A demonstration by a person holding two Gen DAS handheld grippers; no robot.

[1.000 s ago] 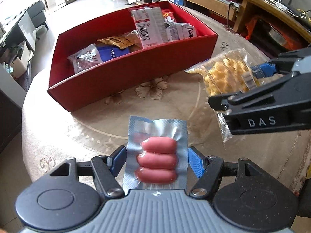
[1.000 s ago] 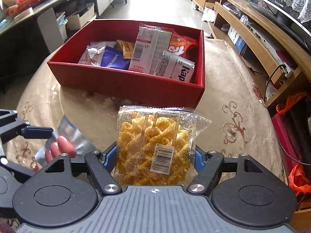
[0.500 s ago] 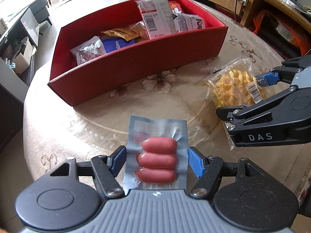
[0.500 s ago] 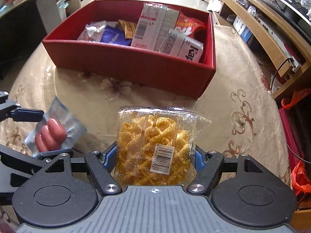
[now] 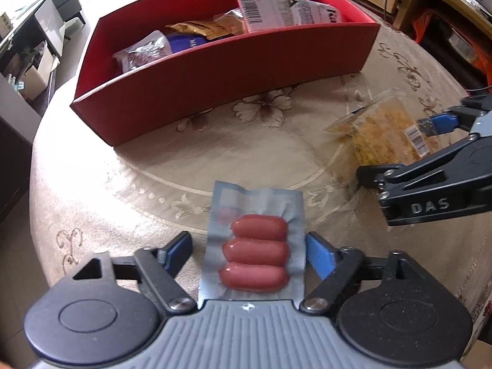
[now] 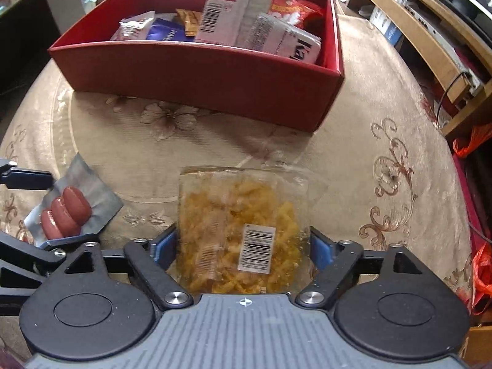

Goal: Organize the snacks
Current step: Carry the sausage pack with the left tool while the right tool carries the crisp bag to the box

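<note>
Two packs: both on the bench, each between the jaws of its own claw, red box [image 5: 221,70] beyond both.
Left claw [image 5: 249,247]: jaws have just been opening; spread now, blue pads clear of the sausage pack [image 5: 255,246] on the left side, right pad just beside its edge.
Right claw [image 6: 243,246]: jaws have just been opening too; spread, both pads off the yellow crisps bag [image 6: 240,233].
Sausage pack axis: long side runs away from our left claw toward the box; the three sausages lie crosswise.
Crisps bag axis: long side also points at the box, barcode end nearest the claw.
Nearer hand: left for the sausages, right for the crisps; we judge each regrasp is a straight close, then a lift over the near wall.
Bench [image 5: 92,184]: round, patterned cloth.
Hidden: near ends of both packs under the claw bodies; box floor mostly covered by packets [image 6: 233,15]; crisps bag blurred, so contact with its right pad is hard for us to call.
</note>
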